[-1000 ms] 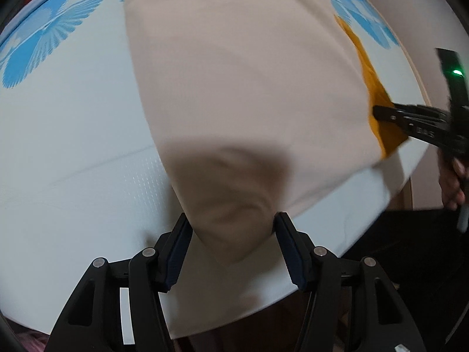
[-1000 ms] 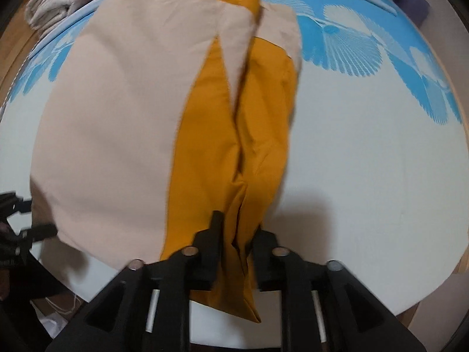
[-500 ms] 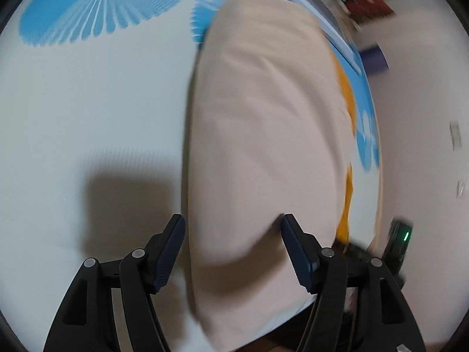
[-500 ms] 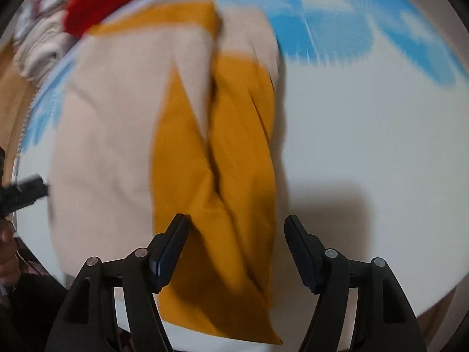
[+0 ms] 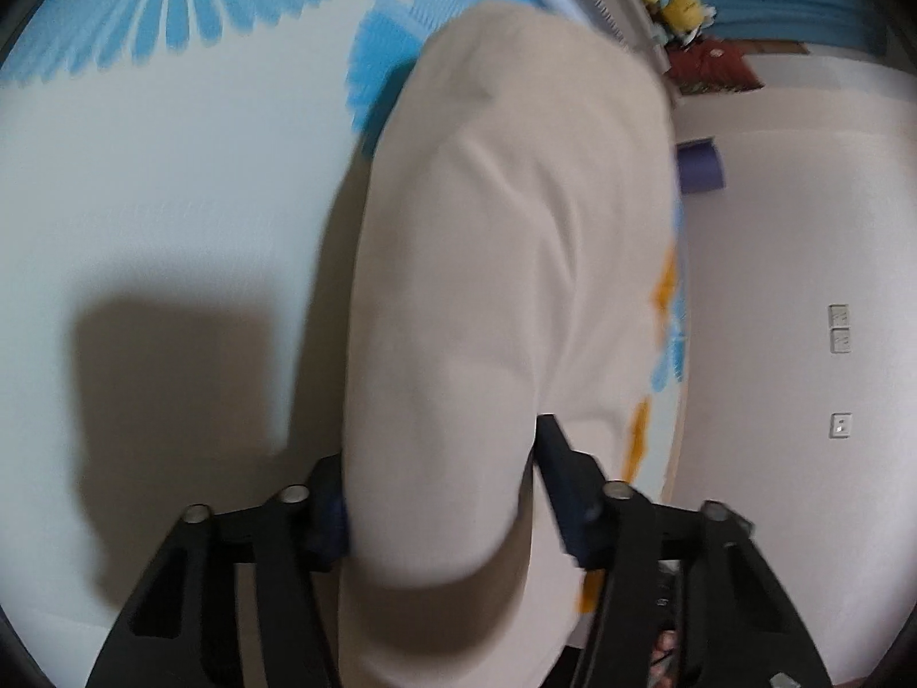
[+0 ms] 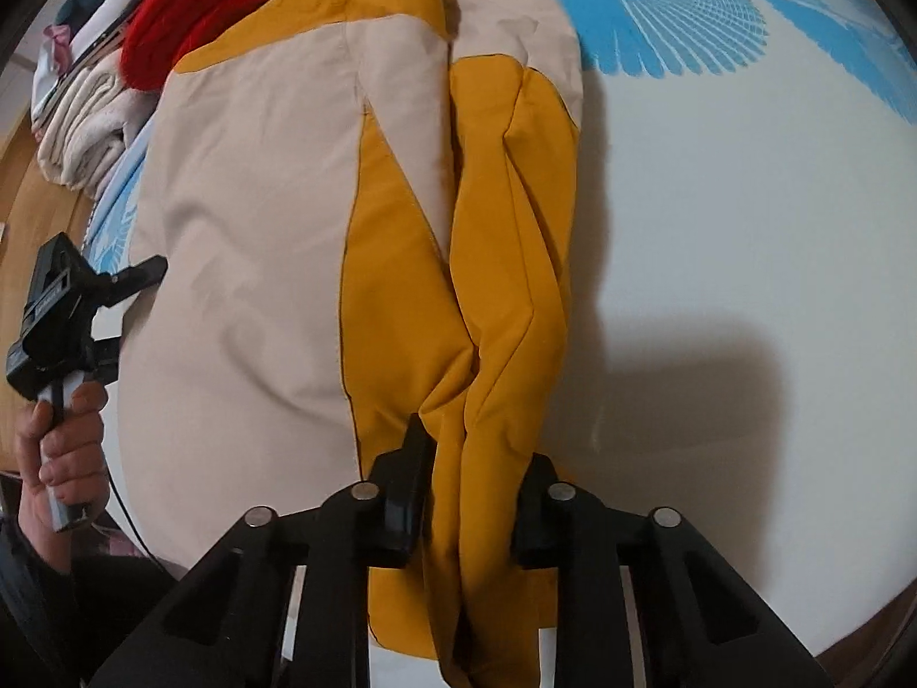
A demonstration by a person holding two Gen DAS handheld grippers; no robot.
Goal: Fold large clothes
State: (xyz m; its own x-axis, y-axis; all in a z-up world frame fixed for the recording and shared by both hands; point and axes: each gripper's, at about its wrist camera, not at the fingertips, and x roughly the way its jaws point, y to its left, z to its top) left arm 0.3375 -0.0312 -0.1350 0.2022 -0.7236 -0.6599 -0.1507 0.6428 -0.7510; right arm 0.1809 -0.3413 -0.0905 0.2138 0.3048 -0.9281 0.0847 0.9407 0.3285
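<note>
The beige-and-orange jacket lies on the bed. Right tool is closing, pinching the orange sleeve bunch at 6 o'clock. Left tool is closing on the beige edge, grip probably partial given the blur. If either side slips, the fold goes crooked.

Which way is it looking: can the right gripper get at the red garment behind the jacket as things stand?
Probably not. The right gripper is closing on the jacket's bunched mustard fabric, and the red garment lies past the jacket's far edge, with the whole jacket spread between them.
</note>
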